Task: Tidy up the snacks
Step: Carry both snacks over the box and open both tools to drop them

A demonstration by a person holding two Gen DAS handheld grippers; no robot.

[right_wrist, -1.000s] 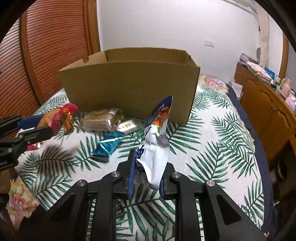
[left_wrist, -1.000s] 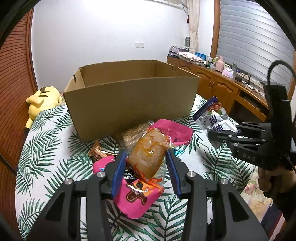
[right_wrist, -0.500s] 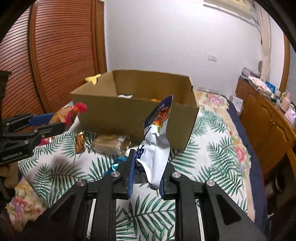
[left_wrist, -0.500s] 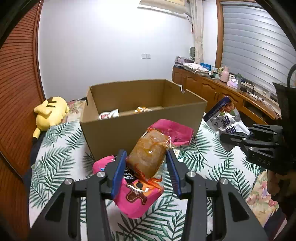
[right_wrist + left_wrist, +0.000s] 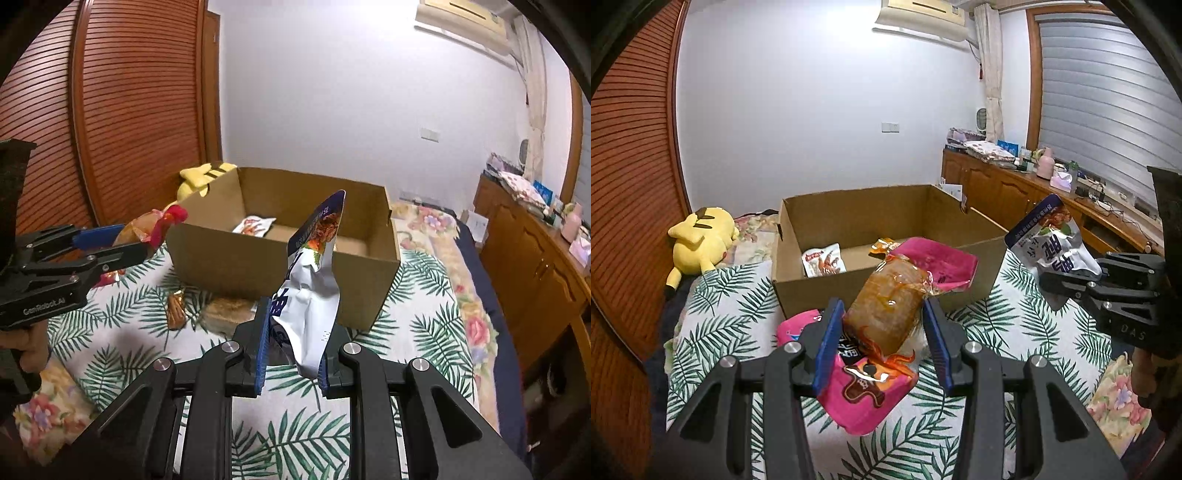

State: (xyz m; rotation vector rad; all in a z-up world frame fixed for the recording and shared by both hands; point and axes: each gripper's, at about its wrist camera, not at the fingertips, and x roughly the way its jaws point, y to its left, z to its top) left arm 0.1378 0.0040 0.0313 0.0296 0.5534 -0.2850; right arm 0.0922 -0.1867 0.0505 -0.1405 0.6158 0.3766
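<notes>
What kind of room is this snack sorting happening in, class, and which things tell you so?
Most likely a bedroom at home: a leaf-print bedspread under the cardboard box, a yellow plush toy lying beside it, and a wall air conditioner above wooden cabinets.

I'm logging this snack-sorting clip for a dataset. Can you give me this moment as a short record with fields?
setting: bed with palm-leaf cover
container: open cardboard box, two packets already inside
left gripper: shut on clear-wrapped brown bread, together with a pink packet under it
right gripper: shut on white and blue pouch
position: both loads held off the cover, in front of the box
left on cover: wrapped brown cake, small orange-brown packet
beside box: yellow plush toy
</notes>
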